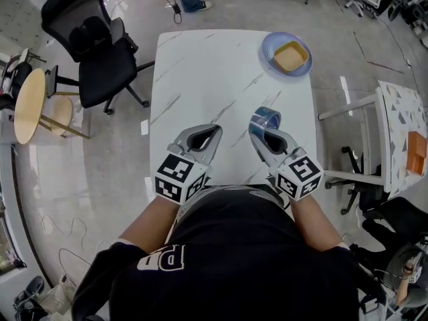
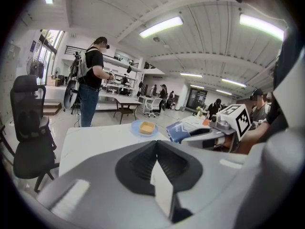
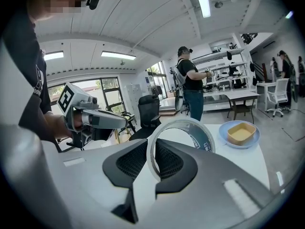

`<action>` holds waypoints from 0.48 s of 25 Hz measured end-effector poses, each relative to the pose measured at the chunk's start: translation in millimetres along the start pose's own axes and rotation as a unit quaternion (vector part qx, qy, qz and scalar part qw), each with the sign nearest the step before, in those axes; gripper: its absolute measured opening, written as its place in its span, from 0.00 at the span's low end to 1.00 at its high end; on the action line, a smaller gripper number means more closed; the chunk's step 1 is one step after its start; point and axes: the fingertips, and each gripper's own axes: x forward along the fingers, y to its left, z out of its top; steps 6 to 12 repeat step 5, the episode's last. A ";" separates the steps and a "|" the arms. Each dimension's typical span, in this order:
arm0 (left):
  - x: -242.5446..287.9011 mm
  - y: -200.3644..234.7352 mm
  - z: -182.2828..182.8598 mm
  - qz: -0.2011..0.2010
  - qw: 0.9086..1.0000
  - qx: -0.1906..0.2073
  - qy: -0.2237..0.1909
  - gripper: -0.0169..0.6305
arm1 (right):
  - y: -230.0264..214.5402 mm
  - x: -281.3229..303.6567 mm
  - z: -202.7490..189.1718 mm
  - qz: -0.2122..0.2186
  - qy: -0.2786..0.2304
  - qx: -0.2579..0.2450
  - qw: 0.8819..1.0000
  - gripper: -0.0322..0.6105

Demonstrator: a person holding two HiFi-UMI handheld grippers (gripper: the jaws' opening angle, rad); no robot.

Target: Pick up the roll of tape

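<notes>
While the roll of tape stands on edge, its wall is pinched between the jaws of the right gripper, so the ring rises past the jaw tips and its open middle faces sideways. In the right gripper view the band runs down into the narrow gap between the two pads. Whether its lower edge touches the bench cannot be told.

The left gripper sits just to the left of the right one, apart from it, its jaws pressed together on nothing.

Ahead of both grippers the bench is bare up to a blue plate holding a yellow tray, well beyond the right gripper at the far right corner. The bench's right edge runs close outside the right gripper; its left edge lies near the left gripper, with an office chair on the floor beyond it.
</notes>
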 end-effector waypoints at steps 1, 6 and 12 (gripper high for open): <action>0.2 -0.1 -0.2 0.000 1.000 0.000 0.000 0.12 | 0.1 0.3 -0.1 0.000 0.000 0.000 1.000 0.13; 0.7 -0.8 -0.2 0.000 1.000 0.000 0.001 0.12 | 0.1 0.4 -0.5 0.001 0.000 0.000 1.000 0.13; 0.7 -0.8 -0.2 0.000 1.000 0.000 0.001 0.12 | 0.1 0.4 -0.5 0.001 0.000 0.000 1.000 0.13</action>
